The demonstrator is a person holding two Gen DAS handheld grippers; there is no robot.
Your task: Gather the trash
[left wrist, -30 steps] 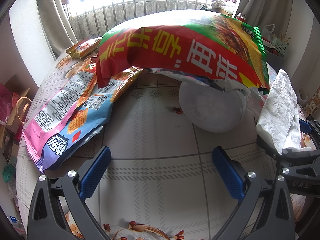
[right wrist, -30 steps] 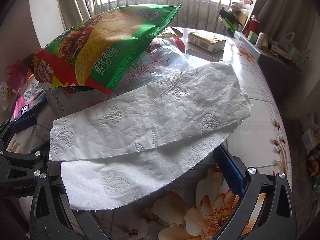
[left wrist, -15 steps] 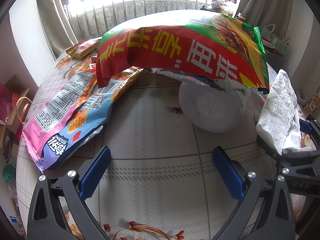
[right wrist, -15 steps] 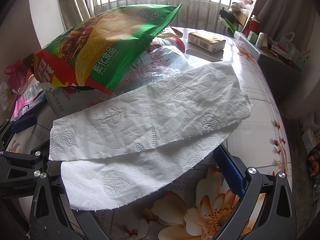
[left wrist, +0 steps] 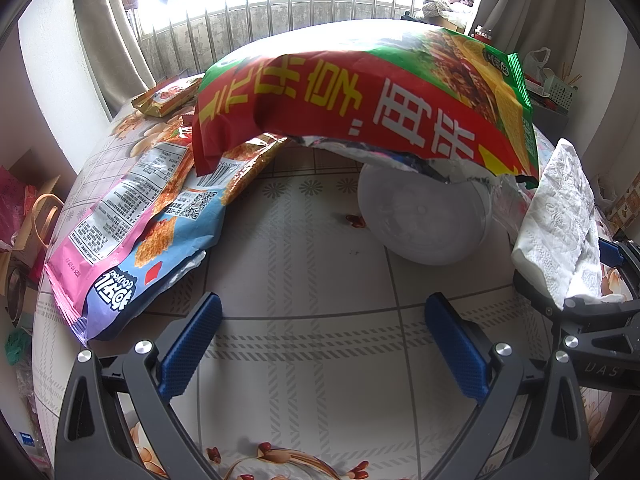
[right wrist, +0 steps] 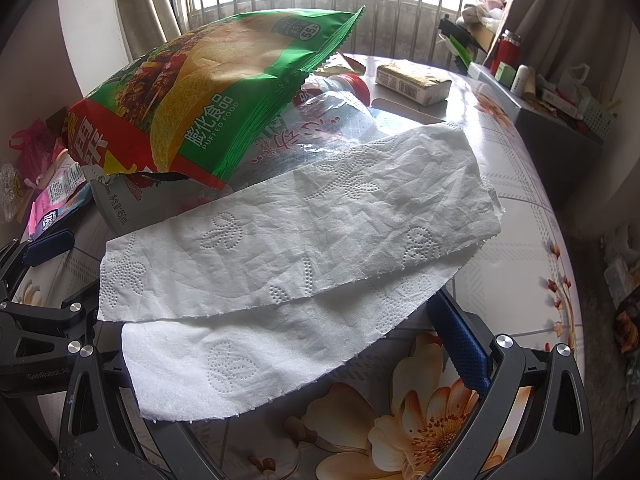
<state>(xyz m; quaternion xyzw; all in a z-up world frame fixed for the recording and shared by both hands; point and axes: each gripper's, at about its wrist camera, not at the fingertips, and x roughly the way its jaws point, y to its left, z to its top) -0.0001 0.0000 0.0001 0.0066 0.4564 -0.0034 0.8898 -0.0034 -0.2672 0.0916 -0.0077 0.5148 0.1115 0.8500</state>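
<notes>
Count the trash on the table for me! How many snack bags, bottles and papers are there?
Snack bags: 3 (big red and green puffed-food bag, pink and blue bag, small yellow packet)
Plastic bottles: 1 (crushed clear bottle)
Paper towels: 1 (white paper towel)
Boxes: 1 (small carton)
Total: 6

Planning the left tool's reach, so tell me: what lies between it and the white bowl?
Only bare tablecloth, seen in the left wrist view. The left tool is open, and the white bowl sits beyond it, under the red chip bag.
</notes>
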